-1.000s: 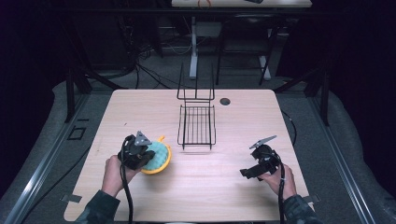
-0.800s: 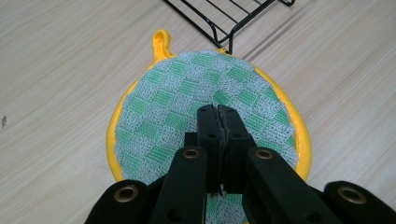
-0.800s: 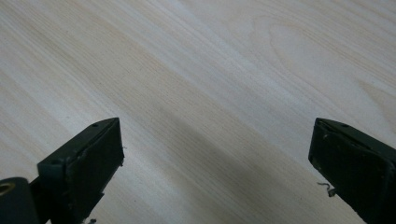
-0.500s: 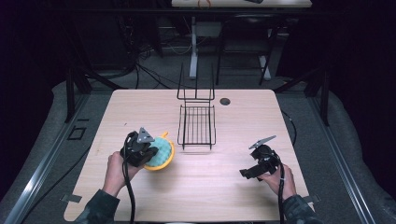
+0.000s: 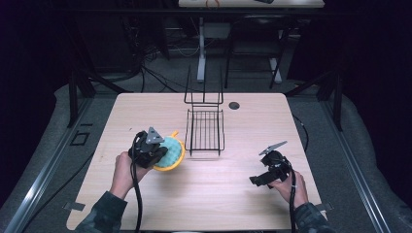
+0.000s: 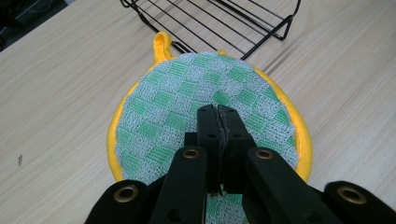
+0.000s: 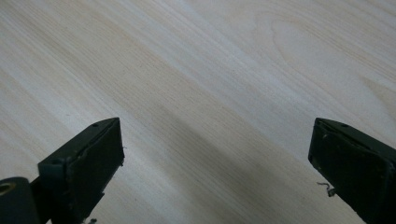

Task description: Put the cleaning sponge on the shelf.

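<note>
A round pad [image 5: 171, 151] with a green-and-white checked face and a yellow rim with a loop lies tilted on the table's left half. In the left gripper view the pad [image 6: 187, 98] spreads out just beyond the jaws. My left gripper [image 5: 159, 152] [image 6: 218, 114] is shut on its near edge, with the jaws pressed together. A black wire rack [image 5: 205, 128] stands just right of the pad, and its front corner [image 6: 233, 21] appears behind the pad's loop. My right gripper [image 5: 257, 179] [image 7: 217, 140] hovers open over bare wood at the front right, nothing between its jaws.
The light wooden table [image 5: 214, 199] has a small dark round hole [image 5: 234, 105] behind the rack. The rack's tall wire back [image 5: 204, 87] rises at the far side. Dark floor, cables and table legs surround the table.
My left gripper and the pad have shifted slightly up and toward the rack. The right gripper has stayed in place.
</note>
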`<state>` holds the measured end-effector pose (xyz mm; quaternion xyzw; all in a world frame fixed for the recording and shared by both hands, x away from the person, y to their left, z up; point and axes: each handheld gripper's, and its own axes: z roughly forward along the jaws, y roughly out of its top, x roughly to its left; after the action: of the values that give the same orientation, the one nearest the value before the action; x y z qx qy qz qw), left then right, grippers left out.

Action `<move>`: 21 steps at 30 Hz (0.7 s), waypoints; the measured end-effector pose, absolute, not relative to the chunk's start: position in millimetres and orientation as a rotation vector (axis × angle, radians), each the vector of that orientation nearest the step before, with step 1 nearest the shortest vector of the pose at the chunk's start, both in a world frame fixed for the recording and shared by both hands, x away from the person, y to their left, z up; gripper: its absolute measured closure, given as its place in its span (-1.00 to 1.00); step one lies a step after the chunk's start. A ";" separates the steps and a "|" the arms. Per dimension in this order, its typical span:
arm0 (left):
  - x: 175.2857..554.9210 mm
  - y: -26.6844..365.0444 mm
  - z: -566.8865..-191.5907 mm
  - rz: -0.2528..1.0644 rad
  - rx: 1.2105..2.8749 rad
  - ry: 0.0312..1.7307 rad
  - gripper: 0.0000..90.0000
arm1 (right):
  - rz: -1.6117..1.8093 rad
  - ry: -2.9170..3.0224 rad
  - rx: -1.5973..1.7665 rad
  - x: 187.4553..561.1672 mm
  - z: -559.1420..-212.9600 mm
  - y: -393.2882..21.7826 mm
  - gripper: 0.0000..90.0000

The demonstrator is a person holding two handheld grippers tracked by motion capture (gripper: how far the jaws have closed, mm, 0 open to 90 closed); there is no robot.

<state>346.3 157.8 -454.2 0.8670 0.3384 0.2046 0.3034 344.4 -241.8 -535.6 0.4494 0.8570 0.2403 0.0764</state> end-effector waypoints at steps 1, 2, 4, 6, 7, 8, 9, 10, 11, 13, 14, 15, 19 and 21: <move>347.0 157.3 -453.3 0.542 2.301 0.891 0.98 | 0.718 2.571 1.344 344.5 -535.8 -241.7 -0.94; 347.8 156.1 -453.1 0.544 2.303 0.888 0.98 | 0.712 2.572 1.341 344.5 -535.9 -241.7 -0.94; 348.8 154.4 -452.2 0.542 2.301 0.884 0.98 | 0.712 2.572 1.339 344.5 -536.1 -241.9 -0.94; 350.2 153.5 -451.3 0.543 2.307 0.874 0.98 | 0.714 2.572 1.342 344.5 -536.1 -241.9 -0.94; 350.6 152.4 -451.4 0.550 2.299 0.878 0.98 | 0.715 2.572 1.343 344.5 -536.1 -242.0 -0.94; 351.3 152.3 -450.5 0.552 2.303 0.873 0.98 | 0.714 2.572 1.343 344.5 -536.1 -242.0 -0.94; 351.8 151.7 -450.1 0.548 2.301 0.871 0.98 | 0.714 2.572 1.343 344.5 -536.2 -242.1 -0.94; 352.3 151.5 -449.2 0.553 2.299 0.871 0.98 | 0.714 2.572 1.343 344.5 -536.2 -242.1 -0.94; 353.0 151.2 -448.8 0.555 2.298 0.868 0.98 | 0.713 2.572 1.343 344.5 -536.3 -242.1 -0.94; 354.2 150.2 -448.1 0.559 2.298 0.868 0.98 | 0.714 2.575 1.346 344.4 -536.4 -242.0 -0.94; 355.1 149.6 -447.9 0.563 2.298 0.864 0.98 | 0.716 2.576 1.348 344.3 -536.5 -241.9 -0.94; 355.7 148.9 -447.7 0.559 2.301 0.864 0.98 | 0.716 2.576 1.349 344.3 -536.5 -241.9 -0.94; 358.6 144.5 -448.1 0.554 2.303 0.856 0.98 | 0.709 2.579 1.348 344.6 -536.9 -242.3 -0.94; 360.1 141.9 -448.3 0.553 2.304 0.854 0.98 | 0.710 2.579 1.348 344.5 -536.8 -242.4 -0.94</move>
<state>360.1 141.9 -448.3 0.8707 0.3226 0.2091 0.3065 344.5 -242.4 -536.8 0.4488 0.8587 0.2363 0.0732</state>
